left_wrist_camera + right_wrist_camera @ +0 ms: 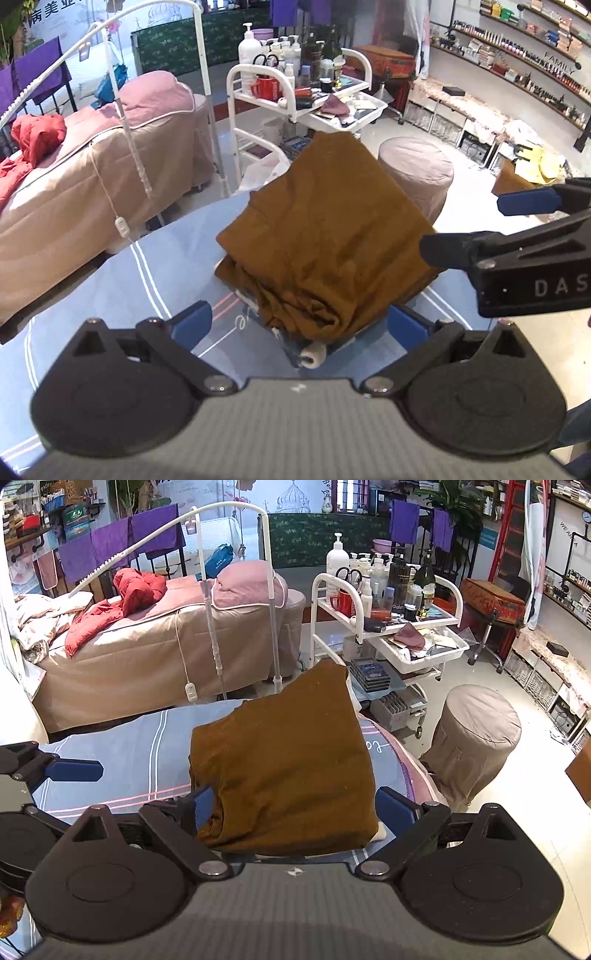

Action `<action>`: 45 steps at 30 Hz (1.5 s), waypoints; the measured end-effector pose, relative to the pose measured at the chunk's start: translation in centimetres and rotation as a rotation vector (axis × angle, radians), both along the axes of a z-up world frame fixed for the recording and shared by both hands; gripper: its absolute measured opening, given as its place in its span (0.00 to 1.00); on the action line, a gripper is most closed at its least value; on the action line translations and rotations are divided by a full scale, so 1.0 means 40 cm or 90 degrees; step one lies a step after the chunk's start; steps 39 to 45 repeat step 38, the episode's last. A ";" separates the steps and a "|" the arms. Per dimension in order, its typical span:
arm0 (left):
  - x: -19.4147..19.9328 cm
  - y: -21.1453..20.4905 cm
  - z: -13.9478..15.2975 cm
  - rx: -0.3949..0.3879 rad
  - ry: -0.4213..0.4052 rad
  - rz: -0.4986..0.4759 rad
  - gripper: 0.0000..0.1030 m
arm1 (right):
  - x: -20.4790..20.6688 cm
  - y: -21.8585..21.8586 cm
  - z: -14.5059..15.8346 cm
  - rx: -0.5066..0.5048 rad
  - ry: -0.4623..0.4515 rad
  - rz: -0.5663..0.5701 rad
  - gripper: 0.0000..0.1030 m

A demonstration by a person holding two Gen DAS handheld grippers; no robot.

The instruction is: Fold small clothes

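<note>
On my far left stands a bed (155, 653) with a red jacket (125, 598) on it. My left claw (299, 325) is spread wide, its fingers either side of the near edge of the folded brown garment (325, 236), which lies on the blue striped sheet (122, 288). My right claw (295, 808) is wide too, flanking the garment's near end. A white cart (388, 627) and a covered stool (476, 734) stand further right.

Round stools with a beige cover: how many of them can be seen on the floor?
1. The stool stands on the floor right of the blue-covered table, below the white cart. More may be hidden.
</note>
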State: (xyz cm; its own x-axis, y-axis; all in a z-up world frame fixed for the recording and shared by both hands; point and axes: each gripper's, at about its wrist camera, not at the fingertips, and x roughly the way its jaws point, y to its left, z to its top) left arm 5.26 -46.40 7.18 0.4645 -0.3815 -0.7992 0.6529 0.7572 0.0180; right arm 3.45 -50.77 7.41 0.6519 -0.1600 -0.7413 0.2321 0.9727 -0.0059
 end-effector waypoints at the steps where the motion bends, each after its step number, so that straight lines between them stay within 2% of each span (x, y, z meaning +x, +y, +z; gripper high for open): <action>1: -0.001 -0.002 -0.001 -0.001 0.000 -0.002 1.00 | 0.001 0.001 -0.001 -0.001 0.001 0.001 1.00; 5: -0.002 -0.011 -0.003 0.014 -0.013 0.005 1.00 | 0.003 -0.002 -0.004 -0.002 0.005 0.004 1.00; 10: -0.019 -0.026 0.002 0.054 -0.074 0.022 1.00 | 0.000 0.003 -0.003 -0.001 0.006 0.006 1.00; 14: -0.008 -0.022 0.008 0.033 -0.053 0.015 1.00 | 0.003 0.006 -0.003 -0.001 0.006 0.009 1.00; 23: 0.000 -0.025 0.005 0.017 -0.042 0.001 1.00 | 0.013 0.011 -0.008 0.001 0.006 0.016 1.00; 29: -0.015 -0.028 0.002 0.015 -0.078 -0.004 1.00 | 0.014 0.012 -0.008 0.004 0.007 0.016 1.00; 33: -0.031 -0.030 0.002 0.016 -0.114 -0.006 0.95 | 0.016 0.007 -0.012 0.012 0.008 0.012 1.00; 38: -0.021 -0.032 0.007 0.013 -0.088 -0.002 0.99 | 0.014 0.006 -0.012 0.015 0.008 0.013 1.00; 45: -0.021 -0.032 0.007 0.013 -0.088 -0.002 0.99 | 0.014 0.006 -0.012 0.015 0.008 0.013 1.00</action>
